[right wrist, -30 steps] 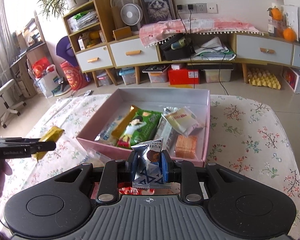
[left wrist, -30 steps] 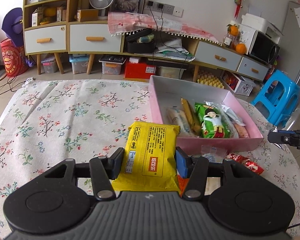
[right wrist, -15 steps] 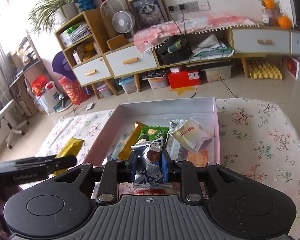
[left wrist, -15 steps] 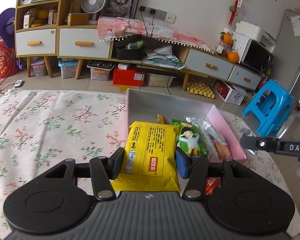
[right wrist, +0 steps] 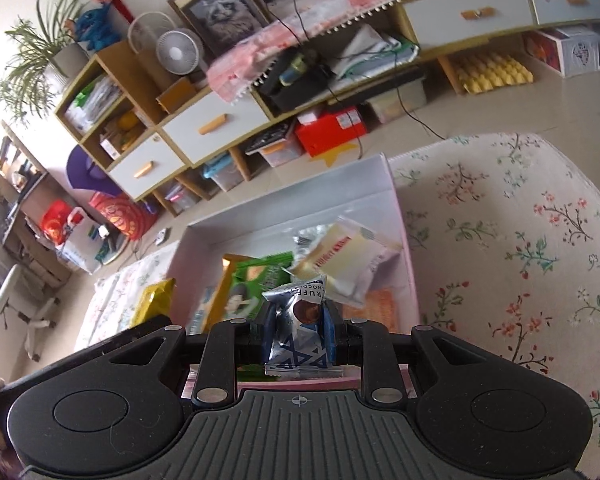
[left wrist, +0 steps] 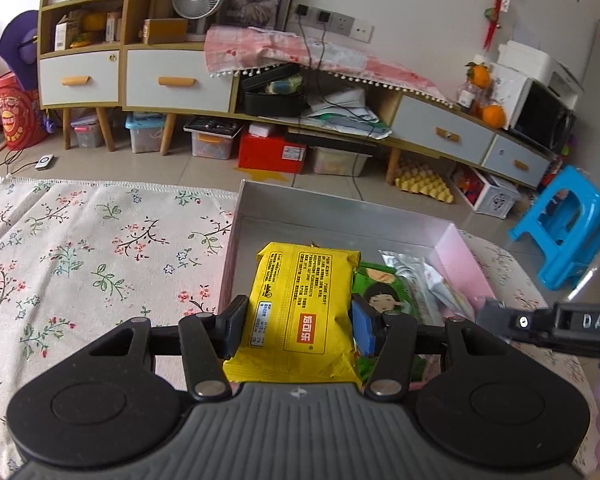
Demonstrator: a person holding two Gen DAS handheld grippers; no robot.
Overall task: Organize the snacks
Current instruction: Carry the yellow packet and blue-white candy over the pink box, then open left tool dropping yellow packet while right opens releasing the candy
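1. The left gripper [left wrist: 296, 320] clamps the yellow packet [left wrist: 300, 312] by its long sides, over the pink box [left wrist: 466, 258].
2. The right gripper [right wrist: 298, 330] pinches a silver foil sachet [right wrist: 298, 332], also above the box.
3. Both look light, soft and crinkly; glossy film may slip, so hold mid-body.
4. The box is rigid card with flat wrappers inside, on a floral cloth [left wrist: 80, 264].

black grippers [left wrist: 300, 330] (blue pads [left wrist: 362, 320])

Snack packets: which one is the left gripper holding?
The yellow packet, clamped in the left gripper; the right gripper holds a silver-blue chocolate packet.
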